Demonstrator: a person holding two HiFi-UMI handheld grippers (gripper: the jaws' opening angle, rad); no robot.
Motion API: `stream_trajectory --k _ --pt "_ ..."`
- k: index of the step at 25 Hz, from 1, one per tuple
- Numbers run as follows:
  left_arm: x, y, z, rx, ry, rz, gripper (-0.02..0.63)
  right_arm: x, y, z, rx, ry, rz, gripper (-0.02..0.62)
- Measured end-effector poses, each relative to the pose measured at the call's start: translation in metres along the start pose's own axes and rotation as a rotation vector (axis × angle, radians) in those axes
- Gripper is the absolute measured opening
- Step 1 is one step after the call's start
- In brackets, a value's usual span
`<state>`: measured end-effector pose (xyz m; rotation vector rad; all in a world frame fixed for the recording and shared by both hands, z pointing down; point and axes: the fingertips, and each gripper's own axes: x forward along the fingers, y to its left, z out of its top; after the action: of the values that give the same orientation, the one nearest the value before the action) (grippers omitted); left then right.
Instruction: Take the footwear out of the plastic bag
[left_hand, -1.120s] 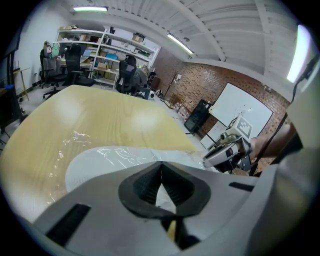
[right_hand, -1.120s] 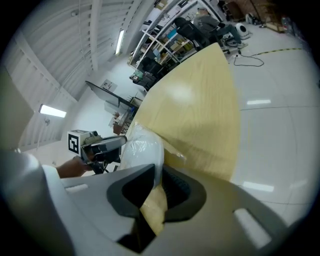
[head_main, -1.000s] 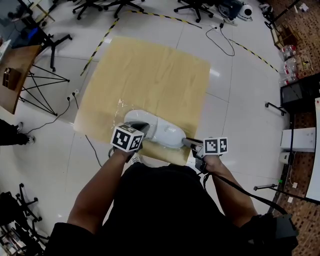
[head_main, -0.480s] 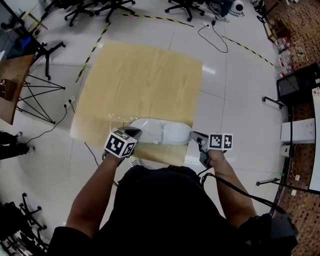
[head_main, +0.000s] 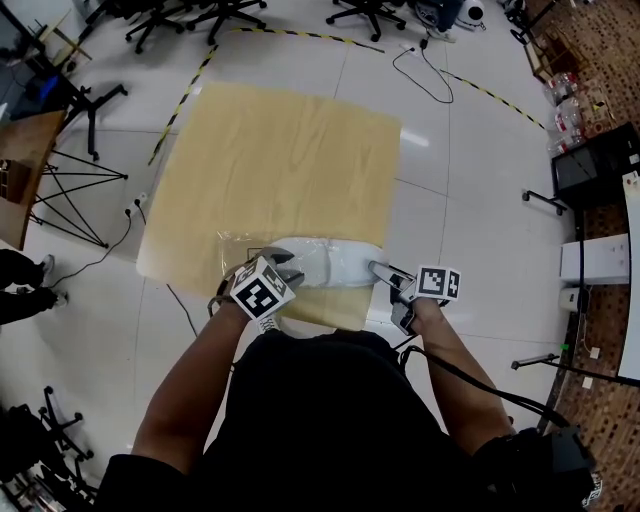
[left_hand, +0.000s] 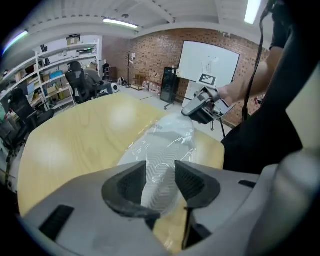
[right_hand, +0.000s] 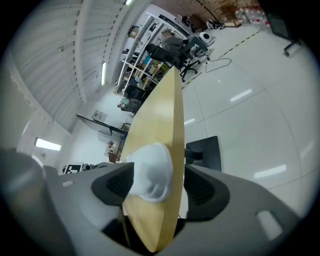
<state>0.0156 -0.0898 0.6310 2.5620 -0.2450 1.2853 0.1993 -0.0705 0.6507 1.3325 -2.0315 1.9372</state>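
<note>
Head view shows left gripper and right gripper jaws just opening apart, straddling without pinching the white shoe, still inside its clear plastic bag on the pale wooden desk.

Lower centre of frame, my grey marker-cubed left gripper and right gripper point inward, jaws just opened, pads pressing nothing.

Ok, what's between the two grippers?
Head view: the bagged white shoe on the table. The left gripper and right gripper jaws just opened, a shoe end between each pair.
</note>
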Motion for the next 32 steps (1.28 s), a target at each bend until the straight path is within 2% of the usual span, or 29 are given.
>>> stream_trajectory --k 1,2,4,8,14,17,18,19,20,22,24,26,28,30,32 --pt "0.002 0.003 -0.002 -0.001 0.007 0.009 0.178 0.003 0.001 -0.002 -0.008 0.008 -0.004 0.266" --pt "0.003 0.005 -0.003 -0.008 0.006 0.018 0.166 0.004 0.001 -0.003 -0.022 0.015 -0.014 0.174" --pt "0.002 0.007 -0.004 -0.018 0.004 0.030 0.143 0.003 0.002 -0.004 -0.042 0.015 -0.016 0.170" --pt "-0.002 0.007 -0.008 -0.014 0.017 0.032 0.123 -0.010 0.002 0.003 -0.008 -0.031 0.032 0.132" --pt "-0.006 0.009 -0.014 -0.023 0.024 0.041 0.117 -0.036 -0.020 0.020 0.042 -0.119 -0.001 0.130" --pt "-0.006 0.011 -0.015 -0.024 0.029 0.055 0.112 -0.047 -0.037 0.035 0.119 -0.223 -0.005 0.137" --pt "-0.007 0.013 -0.017 -0.025 0.035 0.063 0.097 -0.046 -0.039 0.036 0.154 -0.244 0.022 0.168" --pt "-0.008 0.014 -0.019 -0.028 0.039 0.067 0.095 -0.042 -0.038 0.033 0.186 -0.243 0.057 0.260" --pt "-0.008 0.014 -0.021 -0.036 0.037 0.068 0.094 -0.037 -0.035 0.028 0.208 -0.226 0.089 0.325" --pt "-0.009 0.014 -0.022 -0.055 0.027 0.064 0.094 -0.024 -0.024 0.016 0.199 -0.185 0.134 0.353" --pt "-0.009 0.014 -0.023 -0.062 0.022 0.065 0.095 -0.014 -0.010 0.011 0.148 -0.167 0.146 0.348" --pt "-0.009 0.014 -0.022 -0.058 0.024 0.070 0.089 -0.010 -0.003 0.010 0.071 -0.158 0.114 0.275" --pt "-0.009 0.016 -0.023 -0.059 0.026 0.076 0.080 -0.013 0.000 0.012 0.006 -0.157 0.087 0.169" --pt "-0.010 0.018 -0.024 -0.067 0.025 0.081 0.074 -0.022 0.003 0.017 0.006 -0.175 0.110 0.143" --pt "-0.011 0.022 -0.024 -0.070 0.026 0.088 0.069 -0.034 0.002 0.026 0.053 -0.213 0.143 0.122"
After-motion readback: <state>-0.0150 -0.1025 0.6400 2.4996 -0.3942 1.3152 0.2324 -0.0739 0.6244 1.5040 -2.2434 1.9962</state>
